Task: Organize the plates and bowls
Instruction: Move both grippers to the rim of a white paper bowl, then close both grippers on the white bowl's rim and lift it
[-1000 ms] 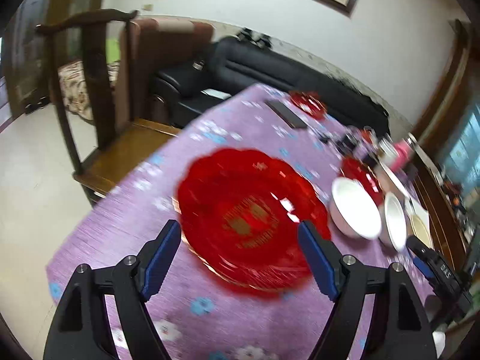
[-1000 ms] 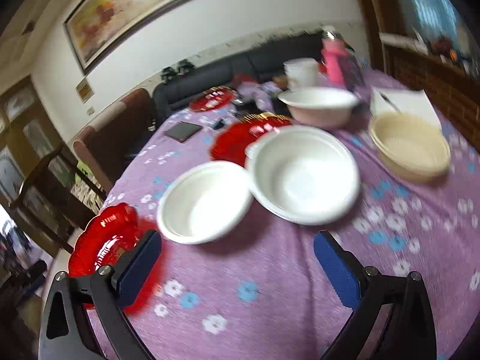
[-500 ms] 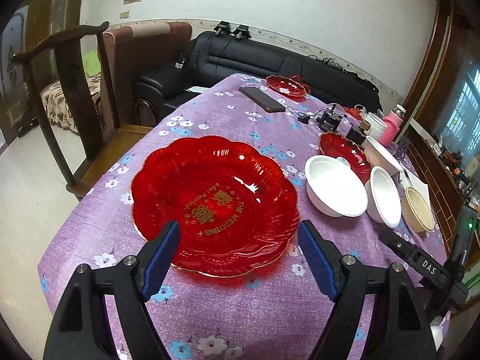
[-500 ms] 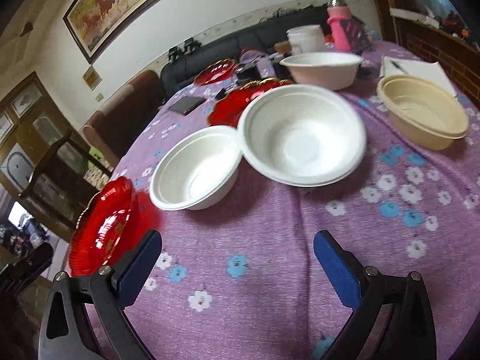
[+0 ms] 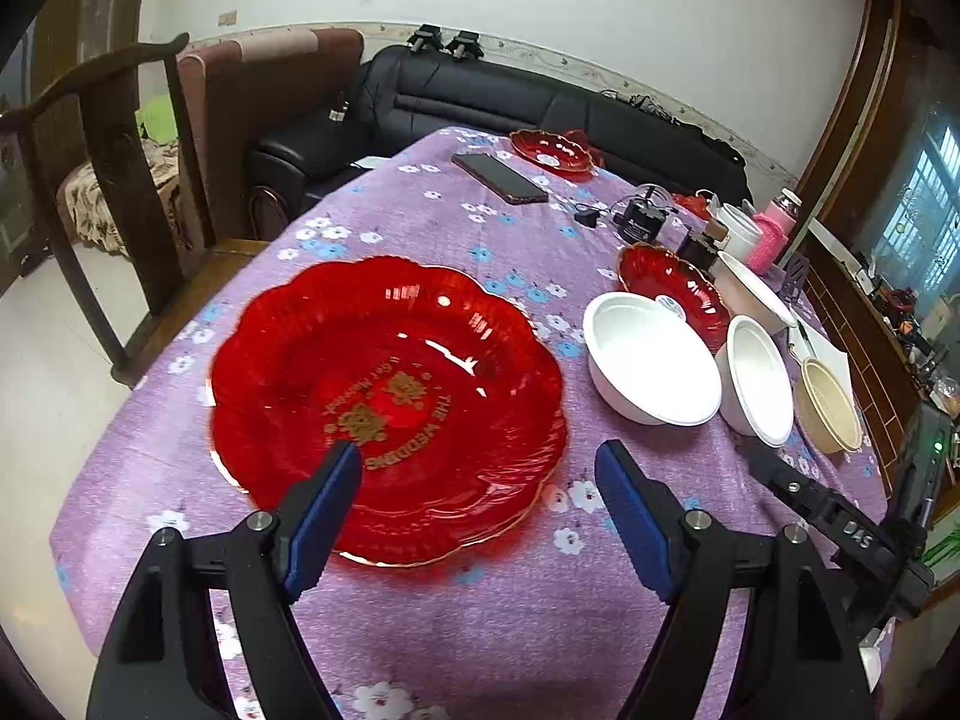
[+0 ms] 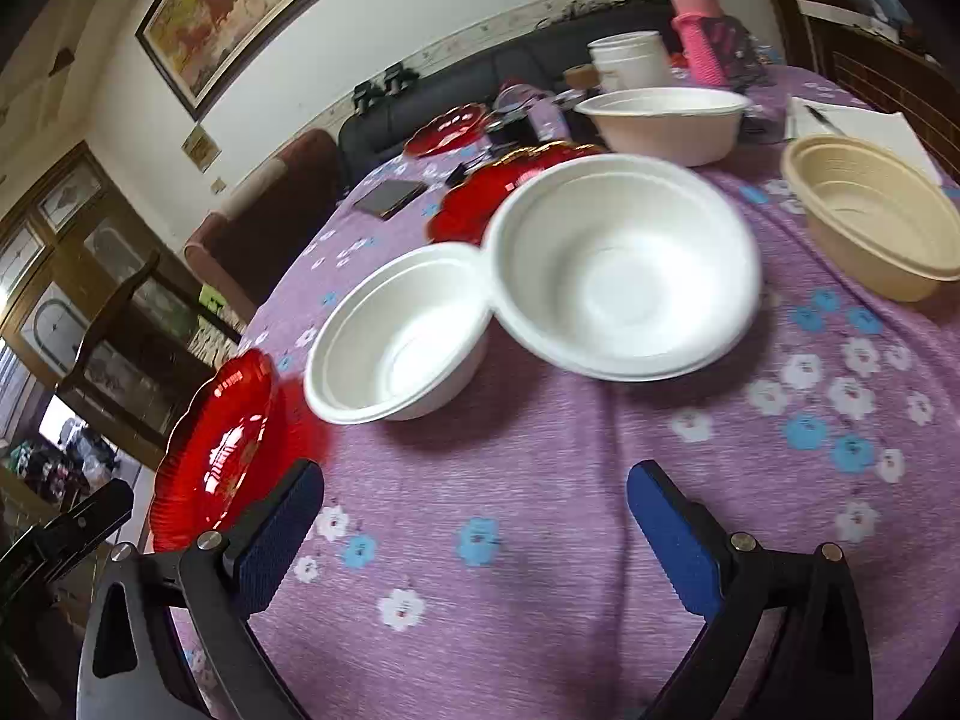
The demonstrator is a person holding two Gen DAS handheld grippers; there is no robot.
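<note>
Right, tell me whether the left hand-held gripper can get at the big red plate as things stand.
Probably yes: the left hand-held gripper is open right at the big red plate's near rim, with nothing between them on the purple tablecloth.

The left gripper's blue pad (image 5: 324, 504) covers part of the large scalloped red plastic plate (image 5: 384, 396). The 2 white foam bowls (image 6: 624, 264) look blurred; the beige bowl (image 6: 870, 222) is possibly cut off.
</note>
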